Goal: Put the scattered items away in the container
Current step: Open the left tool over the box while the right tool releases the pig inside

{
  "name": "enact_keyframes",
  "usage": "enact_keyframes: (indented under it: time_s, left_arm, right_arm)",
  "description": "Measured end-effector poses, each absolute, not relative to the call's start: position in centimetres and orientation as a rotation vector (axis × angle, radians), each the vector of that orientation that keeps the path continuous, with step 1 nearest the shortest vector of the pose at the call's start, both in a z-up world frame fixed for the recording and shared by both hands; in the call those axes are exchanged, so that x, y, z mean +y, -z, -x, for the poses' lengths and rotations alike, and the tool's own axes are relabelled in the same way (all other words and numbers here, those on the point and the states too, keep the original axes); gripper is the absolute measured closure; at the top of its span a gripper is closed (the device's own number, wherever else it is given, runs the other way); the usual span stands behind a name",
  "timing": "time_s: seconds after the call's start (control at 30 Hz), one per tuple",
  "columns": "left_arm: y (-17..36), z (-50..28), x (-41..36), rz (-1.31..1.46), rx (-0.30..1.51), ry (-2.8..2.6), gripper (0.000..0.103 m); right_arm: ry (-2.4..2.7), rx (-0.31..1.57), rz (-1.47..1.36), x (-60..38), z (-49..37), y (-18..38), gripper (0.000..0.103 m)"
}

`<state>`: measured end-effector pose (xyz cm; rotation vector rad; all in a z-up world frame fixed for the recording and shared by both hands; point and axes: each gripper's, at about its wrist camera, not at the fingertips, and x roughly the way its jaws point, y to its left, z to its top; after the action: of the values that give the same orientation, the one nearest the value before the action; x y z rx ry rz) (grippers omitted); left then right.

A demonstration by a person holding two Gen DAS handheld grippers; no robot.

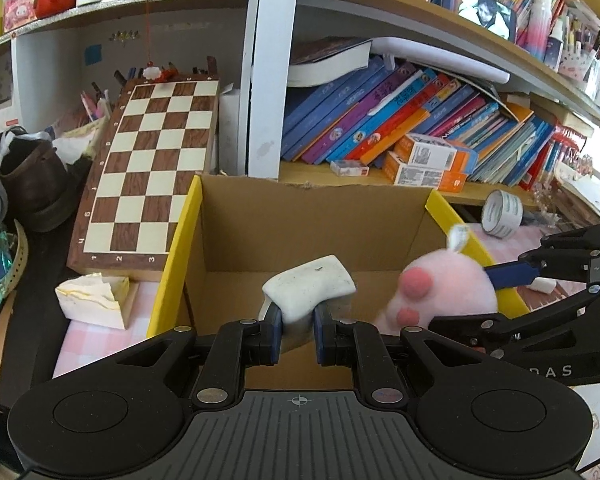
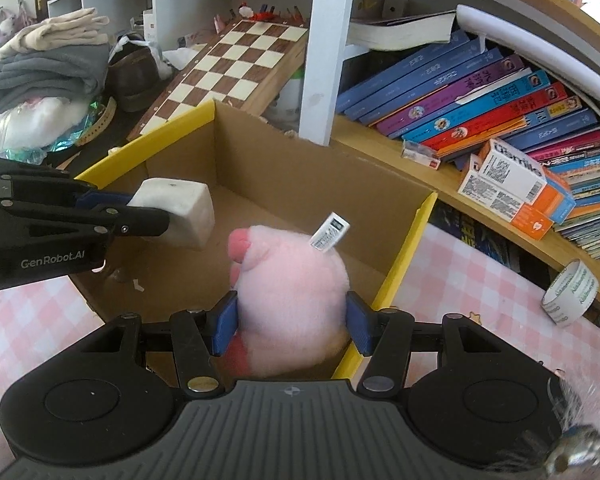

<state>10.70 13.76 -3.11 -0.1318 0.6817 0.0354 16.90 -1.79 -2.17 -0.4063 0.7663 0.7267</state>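
Note:
A cardboard box (image 1: 300,224) with yellow-edged flaps stands open on the pink checked cloth; it also shows in the right wrist view (image 2: 292,176). My left gripper (image 1: 297,320) is shut on a white foam block (image 1: 310,286) and holds it over the box's inside. The block also shows in the right wrist view (image 2: 180,210). My right gripper (image 2: 292,320) is shut on a pink plush toy (image 2: 292,292) with a white tag, above the box's near right edge. The toy also shows in the left wrist view (image 1: 444,292).
A chessboard (image 1: 148,172) leans left of the box. A wedge-shaped white and yellow block (image 1: 94,296) lies on the cloth at left. A tape roll (image 2: 570,298) lies at right. Bookshelves (image 2: 500,108) rise behind the box.

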Motion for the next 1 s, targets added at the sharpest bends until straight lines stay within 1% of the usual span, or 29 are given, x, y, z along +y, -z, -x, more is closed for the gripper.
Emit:
enact_keyframes:
  time_s: [0.7, 0.93, 1.0]
  left_arm:
    - [3.96, -11.26, 14.02, 0.120, 0.718, -0.054, 0.088]
    - [3.97, -11.26, 14.16, 0.121, 0.721, -0.072, 0.085]
    - [3.89, -11.21, 14.21, 0.123, 0.717, -0.079, 0.085]
  right_arm:
    - [-0.745, 0.770, 0.421, -1.10, -17.30, 2.88, 0.049]
    - [-0.745, 0.771, 0.416, -1.07, -17.35, 2.89, 0.047]
    - [-0.743, 0.766, 0.411, -1.07, -17.34, 2.80, 0.045]
